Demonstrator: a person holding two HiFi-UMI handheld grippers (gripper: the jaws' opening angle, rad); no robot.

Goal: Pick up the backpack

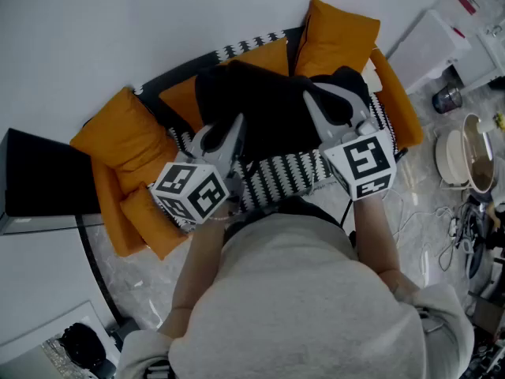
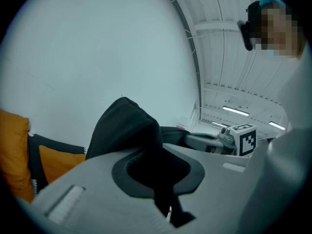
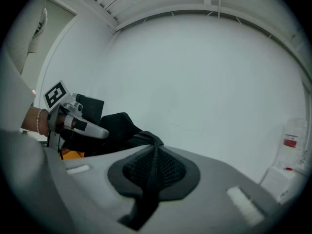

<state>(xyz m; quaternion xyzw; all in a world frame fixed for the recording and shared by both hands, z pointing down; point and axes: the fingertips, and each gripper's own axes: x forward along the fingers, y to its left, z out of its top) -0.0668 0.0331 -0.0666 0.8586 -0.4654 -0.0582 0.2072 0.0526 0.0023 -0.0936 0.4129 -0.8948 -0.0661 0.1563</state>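
Backpack (image 1: 264,105) is over the armchair (image 1: 118,144) seat, toward its back edge, long axis running gripper to gripper. Left gripper (image 1: 230,133) pinches its black fabric; right gripper (image 1: 319,105) pinches its mesh strap (image 3: 153,167); neither hand nearer

- Head view: the fingertips of the left gripper (image 1: 227,136) and the right gripper (image 1: 325,105) are sunk in the black backpack (image 1: 268,105) and do not show.
- The person's torso (image 1: 308,290) covers the front of the orange armchair (image 1: 118,136).
- Left gripper view: the gripper body hides the backpack's lower part.
- Black box (image 1: 39,181): cut off by the left edge.
- Floor clutter (image 1: 473,235), right edge: cut off and too small to identify.
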